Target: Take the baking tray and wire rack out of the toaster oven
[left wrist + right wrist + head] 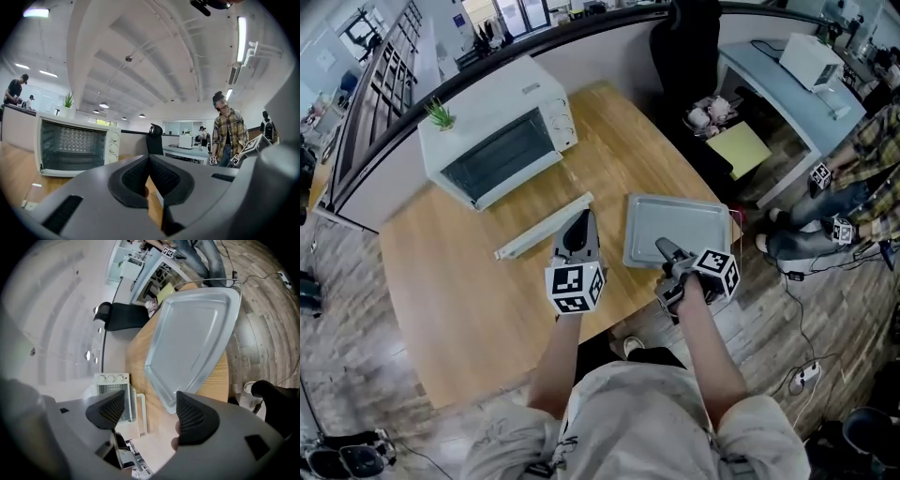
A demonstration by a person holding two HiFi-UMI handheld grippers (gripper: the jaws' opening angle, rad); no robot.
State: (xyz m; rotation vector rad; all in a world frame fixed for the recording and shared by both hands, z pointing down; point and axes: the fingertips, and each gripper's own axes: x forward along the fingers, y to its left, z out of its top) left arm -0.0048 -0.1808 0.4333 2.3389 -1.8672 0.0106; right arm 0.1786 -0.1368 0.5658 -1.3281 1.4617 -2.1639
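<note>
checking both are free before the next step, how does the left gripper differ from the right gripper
The left gripper has its jaws together; the right gripper has them apart.
The left gripper is over bare table wood and faces the toaster oven; the right gripper sits at the near edge of the baking tray and faces along it.
Both hold nothing.
</note>
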